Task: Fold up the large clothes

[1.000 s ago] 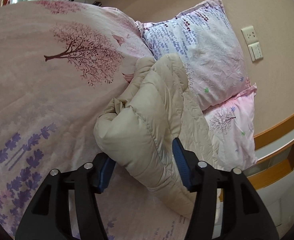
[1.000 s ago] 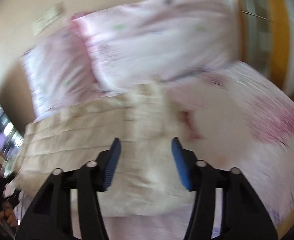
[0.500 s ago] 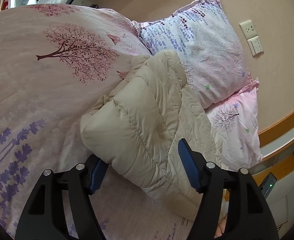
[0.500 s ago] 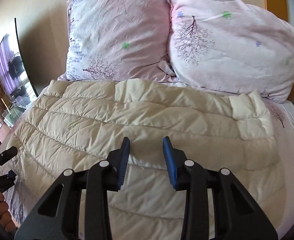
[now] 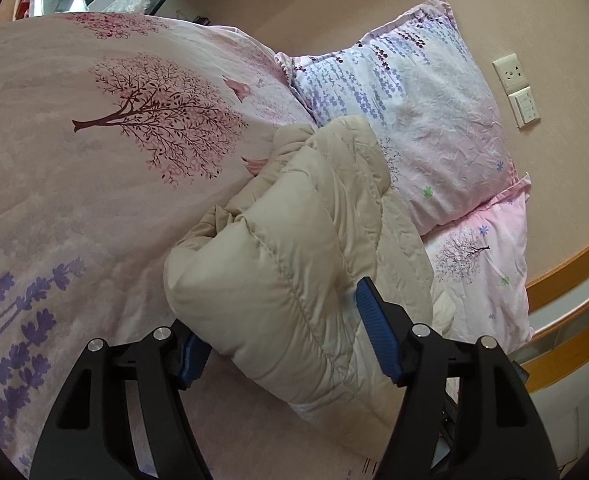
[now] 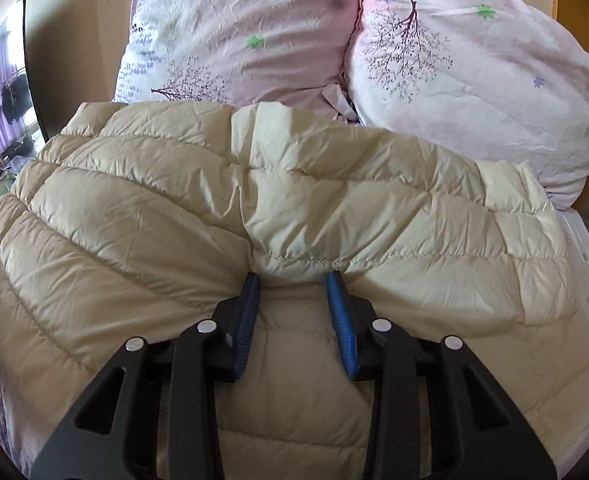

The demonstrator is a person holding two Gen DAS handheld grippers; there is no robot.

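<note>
Straddles the folded end of the jacket [image 5: 294, 240] with the left gripper [image 5: 278, 316], spread a bit wider than a second ago, barely moved; cannot tell whether pressing or let go. Lies doubled over on the bed cover [image 5: 94, 160], just below the pillows [image 6: 254, 40]. With the right gripper [image 6: 294, 280]: swung in, dropped close over the jacket's middle, narrowed, now clenched on a pinched ridge of fabric. Probably means a fresh hold for the next fold; not done yet.

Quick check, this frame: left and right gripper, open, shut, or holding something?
Left gripper: closed around the thick folded end of the beige puffer jacket.
Right gripper: pinching a fold of the same jacket between its pads.
</note>
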